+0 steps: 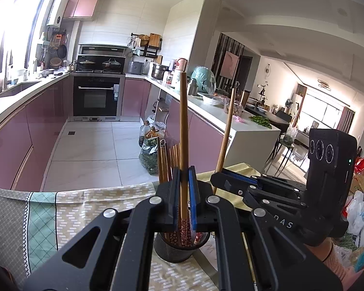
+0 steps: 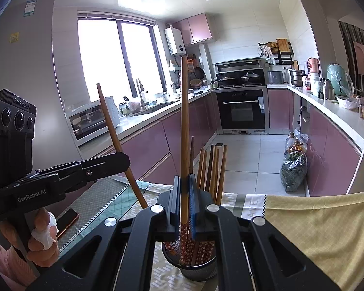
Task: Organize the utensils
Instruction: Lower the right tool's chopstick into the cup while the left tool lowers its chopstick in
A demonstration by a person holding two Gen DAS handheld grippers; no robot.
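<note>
Wooden chopsticks are what you are holding in both hands, one in each gripper, above a dark mesh holder [image 1: 173,249] that is standing on the patterned cloth [image 1: 85,208] covering the near table. Your left gripper [image 1: 184,194] is clamped tight on a single chopstick [image 1: 183,131], its blue pads pressing the shaft from either side; the stick is standing nearly upright, its red patterned lower end reaching down into the holder's mouth and its plain top pointing up toward the far counter. Your right gripper [image 2: 184,198] is likewise pinched shut on its own chopstick [image 2: 185,131], which is also standing close to upright with its flowered end dipping into the same holder. Seen from the right wrist, the left gripper is coming in from the left with its chopstick leaning, the top tilted left. From the left wrist, the right gripper is sitting just to the right, its stick slanting slightly. A bundle of other chopsticks [image 2: 212,169] is already standing in the holder on the far side of your jaws, tops fanned a little. A phone [image 2: 66,220] is lying on the cloth at near left, beside your left hand [image 2: 40,237], which is wearing white wrapping on a finger. A yellow cloth [image 2: 322,228] is draping the table's right side.
</note>
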